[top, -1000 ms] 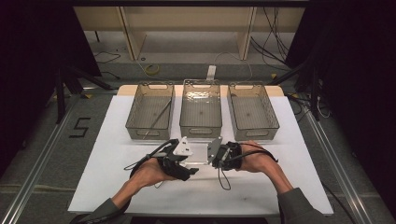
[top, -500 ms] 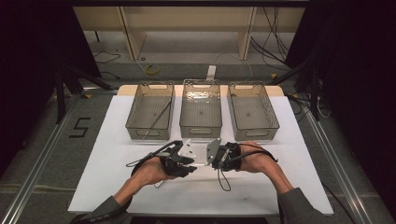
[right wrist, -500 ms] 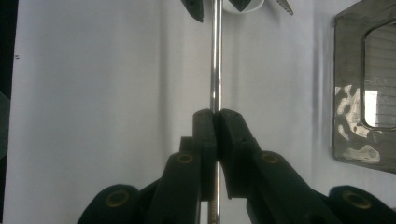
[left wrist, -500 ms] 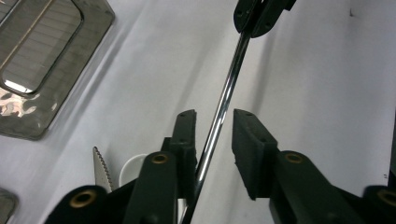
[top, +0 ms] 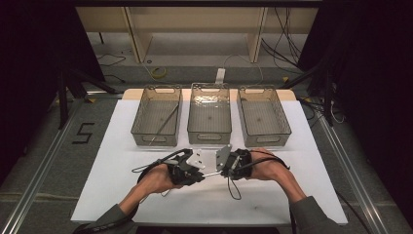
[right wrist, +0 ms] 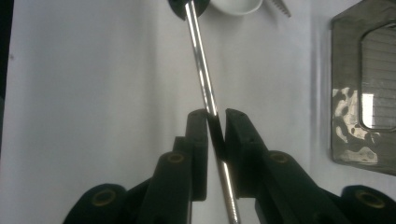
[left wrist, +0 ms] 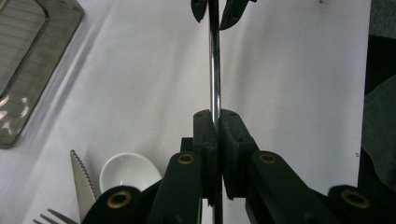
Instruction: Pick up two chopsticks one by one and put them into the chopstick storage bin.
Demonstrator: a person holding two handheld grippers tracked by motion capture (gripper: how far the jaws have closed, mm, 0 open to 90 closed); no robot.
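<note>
A thin shiny metal rod [left wrist: 214,70] runs level between my two grippers above the white table [top: 122,195]. My left gripper [left wrist: 217,119] has just been closing and is shut on one end of the rod. My right gripper [right wrist: 216,116] has just been opening. The rod [right wrist: 201,65] passes between its jaws, with a gap on the right side. In the high view the rod [top: 210,173] spans from the left gripper [top: 198,174] to the right gripper [top: 224,170], which face each other at the table's middle front.
Three clear bins stand in a row at the back: left [top: 157,117] with a thin rod inside, middle [top: 209,114] and right [top: 263,116]. A white spoon [left wrist: 128,171], a serrated knife [left wrist: 80,179] and a fork [left wrist: 51,218] lie beside the left gripper.
Both hands keep their place. The grippers stay facing each other with the rod between them; no shift shows from the high view.
</note>
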